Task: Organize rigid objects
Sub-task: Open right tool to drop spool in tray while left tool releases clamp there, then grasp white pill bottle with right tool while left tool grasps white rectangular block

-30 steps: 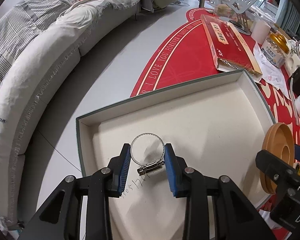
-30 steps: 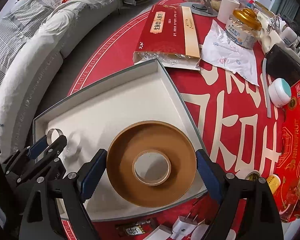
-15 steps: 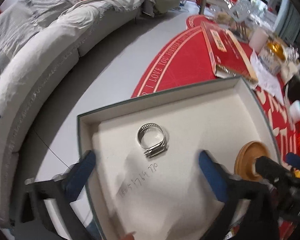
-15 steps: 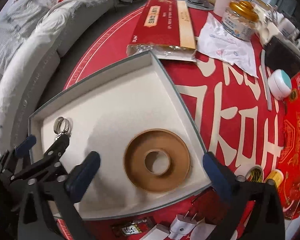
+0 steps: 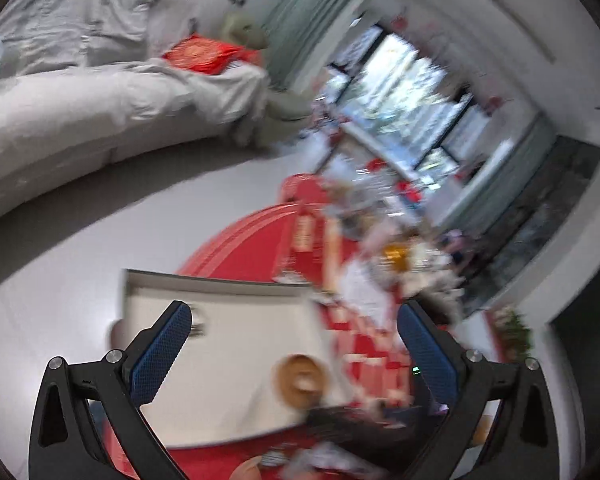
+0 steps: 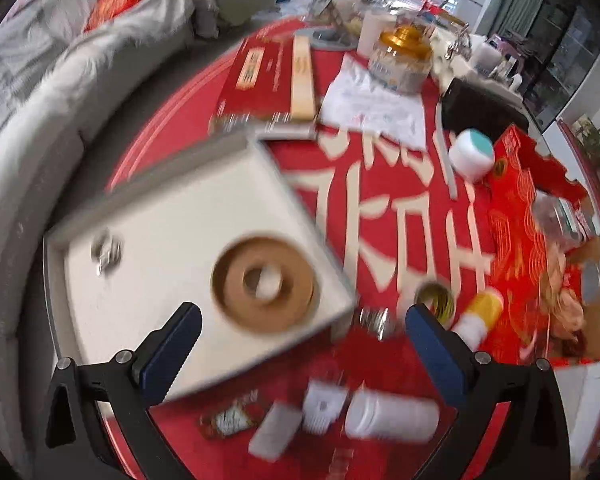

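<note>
Between the spread, empty pads of the right hand-held gripper (image 6: 300, 336), loose items are lying just right of the tray (image 6: 80, 320): a bottle (image 6: 392, 416) lengthwise across, nearest.

Hose clamp (image 6: 107, 254) smeared; tabletop clutter (image 5: 380, 240) unreadable.

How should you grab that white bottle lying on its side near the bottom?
Take the white bottle across the middle of its round body, coming straight down from above with one finger on each long side. It lies flat on the red tablecloth, so its ends are harder to pinch. The plug beside it crowds one end.
</note>
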The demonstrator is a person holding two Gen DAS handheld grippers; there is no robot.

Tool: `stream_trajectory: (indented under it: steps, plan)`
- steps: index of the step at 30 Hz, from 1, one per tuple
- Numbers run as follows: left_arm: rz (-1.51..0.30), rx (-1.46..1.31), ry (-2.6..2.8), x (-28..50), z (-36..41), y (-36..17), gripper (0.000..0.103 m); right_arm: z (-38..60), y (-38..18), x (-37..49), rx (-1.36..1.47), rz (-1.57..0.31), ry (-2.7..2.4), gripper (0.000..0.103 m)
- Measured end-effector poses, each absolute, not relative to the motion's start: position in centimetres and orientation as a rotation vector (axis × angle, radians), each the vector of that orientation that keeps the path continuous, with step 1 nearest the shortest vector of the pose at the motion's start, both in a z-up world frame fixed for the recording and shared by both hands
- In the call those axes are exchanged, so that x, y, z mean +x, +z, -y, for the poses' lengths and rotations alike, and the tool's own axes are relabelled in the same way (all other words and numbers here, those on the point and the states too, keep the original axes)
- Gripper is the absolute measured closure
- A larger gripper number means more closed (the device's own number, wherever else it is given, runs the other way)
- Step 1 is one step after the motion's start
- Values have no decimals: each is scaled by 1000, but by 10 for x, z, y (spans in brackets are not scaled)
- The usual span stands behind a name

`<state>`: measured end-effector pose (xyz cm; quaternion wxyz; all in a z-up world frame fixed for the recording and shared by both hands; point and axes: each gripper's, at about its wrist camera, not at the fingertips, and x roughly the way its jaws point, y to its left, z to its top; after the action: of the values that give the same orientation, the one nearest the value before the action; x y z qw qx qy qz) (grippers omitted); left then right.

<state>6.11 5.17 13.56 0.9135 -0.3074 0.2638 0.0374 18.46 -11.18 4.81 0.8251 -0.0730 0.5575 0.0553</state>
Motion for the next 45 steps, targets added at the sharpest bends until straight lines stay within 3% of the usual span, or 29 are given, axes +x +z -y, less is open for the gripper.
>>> stream_trajectory:
  steps: [9,23,30,37,45]
  plan:
    - [-619,-617,6,58,-21,132,0,95,35,123,-117,-1291,203,0]
    - [-720,-440,11,50,16,133,0,122,24,105,-30,-1363,192,0]
    - [-1114,-167,52,65,21,51,0,209,16,94,126,-1335,75,0]
    - [-1191,60,26,55,72,-3,0,263,-8,100,287,-1381,-31,0]
    - [-1222,45,34,56,68,-10,0,238,-27,136,277,-1389,0,1]
